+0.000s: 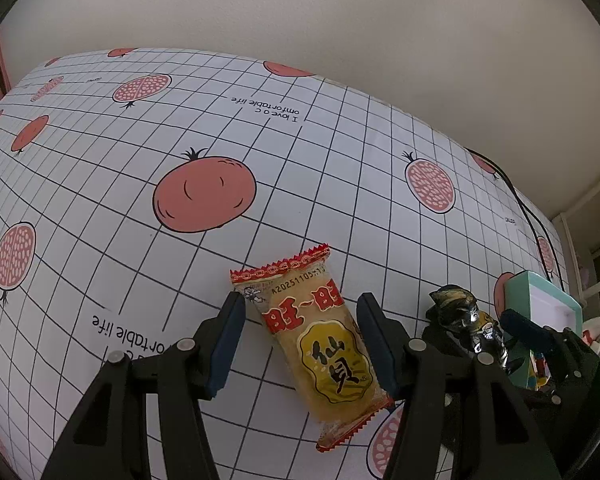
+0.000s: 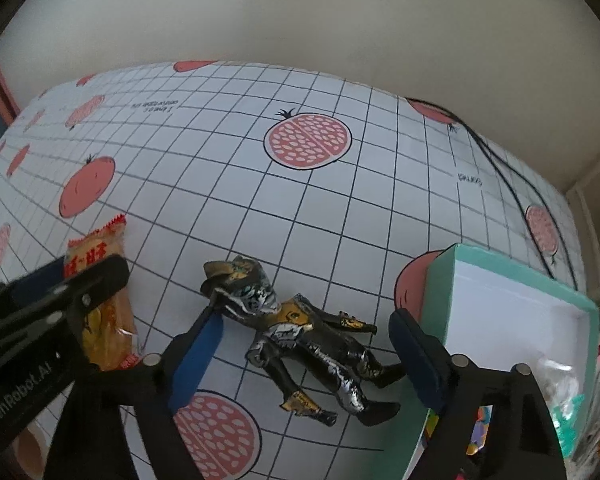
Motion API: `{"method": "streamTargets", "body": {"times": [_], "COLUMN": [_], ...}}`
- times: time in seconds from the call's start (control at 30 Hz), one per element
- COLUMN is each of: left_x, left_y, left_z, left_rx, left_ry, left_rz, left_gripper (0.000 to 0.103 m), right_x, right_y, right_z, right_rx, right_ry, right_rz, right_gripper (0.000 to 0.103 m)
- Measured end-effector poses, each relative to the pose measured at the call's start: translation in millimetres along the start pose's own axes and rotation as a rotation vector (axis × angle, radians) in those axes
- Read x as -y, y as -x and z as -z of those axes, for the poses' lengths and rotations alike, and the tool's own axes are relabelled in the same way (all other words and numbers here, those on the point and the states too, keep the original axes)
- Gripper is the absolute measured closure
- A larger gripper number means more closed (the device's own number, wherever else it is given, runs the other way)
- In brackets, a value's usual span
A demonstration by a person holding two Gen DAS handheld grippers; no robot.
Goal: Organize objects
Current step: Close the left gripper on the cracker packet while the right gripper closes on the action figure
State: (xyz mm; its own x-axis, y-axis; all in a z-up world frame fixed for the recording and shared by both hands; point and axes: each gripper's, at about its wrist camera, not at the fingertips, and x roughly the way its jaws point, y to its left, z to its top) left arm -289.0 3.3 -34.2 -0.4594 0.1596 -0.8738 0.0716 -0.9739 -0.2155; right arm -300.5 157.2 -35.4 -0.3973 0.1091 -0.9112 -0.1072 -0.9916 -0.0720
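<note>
Snack packet (image 1: 320,344) lengthwise between open left claw (image 1: 300,336)

White bench cloth (image 1: 320,184) ruled in a thin black grid, printed with salmon-pink pomegranates, whole and halved with pale seeds. Translucent yellow rice cracker packet (image 1: 324,344), red zigzag ends, red characters, black characters on a yellow oval. Black toy figure (image 2: 300,332) streaked silver, gold trim. Teal box (image 2: 512,320), white inside. Black tools, dark blue pads (image 1: 228,344).
</note>
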Motion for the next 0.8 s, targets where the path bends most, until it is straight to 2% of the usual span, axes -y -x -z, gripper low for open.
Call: {"method": "streamTargets", "body": {"times": [0.1, 0.27, 0.5, 0.57, 0.8], "left_x": [0.9, 3.2, 6.4, 6.3, 6.3], "left_y": [-0.3, -0.4, -0.8, -0.3, 0.6], "left_z": [-0.2, 0.1, 0.6, 0.5, 1.2], "left_rx": [0.000, 0.002, 0.007, 0.007, 0.000], "left_ry": [0.000, -0.005, -0.028, -0.029, -0.019], "left_rz": [-0.001, -0.005, -0.019, -0.016, 0.022], "left_gripper": [0.043, 0.043, 0.046, 0.056, 0.065], "right_x": [6.9, 14.4, 22.2, 24.5, 32.0], "right_y": [-1.9, -1.7, 1.5, 2.5, 10.7], "right_z": [-1.0, -1.1, -0.5, -0.4, -2.8], "right_rx": [-0.012, -0.014, -0.007, -0.003, 0.021], "right_ry": [-0.053, -0.091, -0.147, -0.172, -0.200], "right_rz": [-0.037, -0.031, -0.060, -0.075, -0.082], "right_gripper": [0.025, 0.038, 0.038, 0.038, 0.039]}}
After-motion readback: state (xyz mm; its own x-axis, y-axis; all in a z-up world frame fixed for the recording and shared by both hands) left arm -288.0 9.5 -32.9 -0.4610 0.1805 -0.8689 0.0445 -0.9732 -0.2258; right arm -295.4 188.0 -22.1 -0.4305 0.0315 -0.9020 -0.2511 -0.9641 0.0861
